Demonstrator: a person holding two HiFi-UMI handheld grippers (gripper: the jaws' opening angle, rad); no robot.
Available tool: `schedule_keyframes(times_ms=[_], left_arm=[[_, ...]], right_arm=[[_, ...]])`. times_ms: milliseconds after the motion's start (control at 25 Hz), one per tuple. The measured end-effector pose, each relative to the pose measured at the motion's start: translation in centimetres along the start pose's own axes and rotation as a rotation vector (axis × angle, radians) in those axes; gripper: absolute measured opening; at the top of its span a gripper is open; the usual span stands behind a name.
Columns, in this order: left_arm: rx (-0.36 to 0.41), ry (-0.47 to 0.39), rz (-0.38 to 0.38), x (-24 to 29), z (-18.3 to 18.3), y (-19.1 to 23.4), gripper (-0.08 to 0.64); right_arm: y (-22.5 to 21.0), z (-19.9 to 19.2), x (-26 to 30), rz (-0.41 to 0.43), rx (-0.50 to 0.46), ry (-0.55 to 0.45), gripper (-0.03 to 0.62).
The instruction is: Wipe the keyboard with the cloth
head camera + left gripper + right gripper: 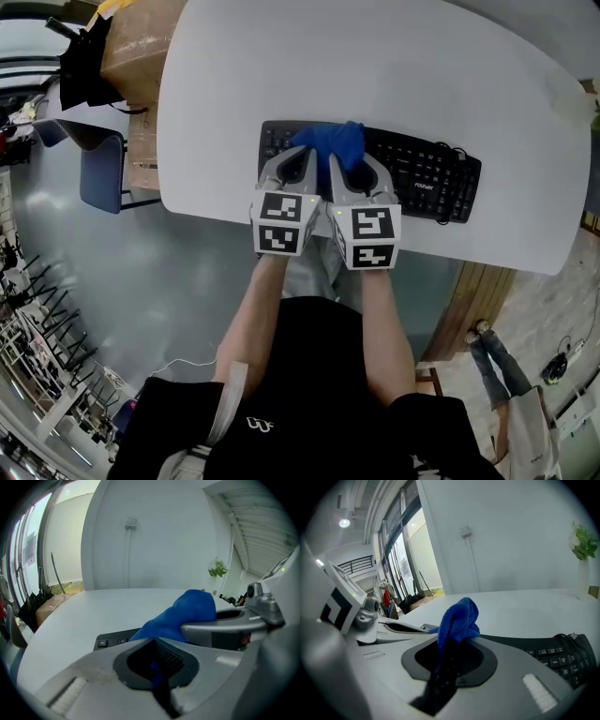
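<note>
Blue cloth (330, 142) lay bunched on the left part of the black keyboard (422, 173), near the white table's (375, 66) front edge. You held your left gripper (296, 167) and right gripper (359, 173) side by side, each clenched on a fold of it.

A bunched blue cloth (330, 141) hides keys left of the black plastic keyboard's (422, 169) middle; the grey left gripper (298, 161) and grey right gripper (354, 167) cover its near edge there. Its white print (424, 187) is unreadably small.
</note>
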State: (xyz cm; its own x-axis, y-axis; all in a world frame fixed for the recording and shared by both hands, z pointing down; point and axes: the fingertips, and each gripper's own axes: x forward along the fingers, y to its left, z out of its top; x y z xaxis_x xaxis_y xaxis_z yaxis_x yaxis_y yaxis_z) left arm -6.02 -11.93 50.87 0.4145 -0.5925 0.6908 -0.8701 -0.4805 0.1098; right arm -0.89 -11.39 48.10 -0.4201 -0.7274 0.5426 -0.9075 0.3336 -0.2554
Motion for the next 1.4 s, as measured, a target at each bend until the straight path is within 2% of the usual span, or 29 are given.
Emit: schedule_keyframes(times_ms=[1400], left_arm=[[0.079,0.022,-0.16,3.8,2.0,-12.7,-0.003]], right_arm=[[-10.5,-1.9,-8.0,-0.176,0.078,-0.035,0.074]])
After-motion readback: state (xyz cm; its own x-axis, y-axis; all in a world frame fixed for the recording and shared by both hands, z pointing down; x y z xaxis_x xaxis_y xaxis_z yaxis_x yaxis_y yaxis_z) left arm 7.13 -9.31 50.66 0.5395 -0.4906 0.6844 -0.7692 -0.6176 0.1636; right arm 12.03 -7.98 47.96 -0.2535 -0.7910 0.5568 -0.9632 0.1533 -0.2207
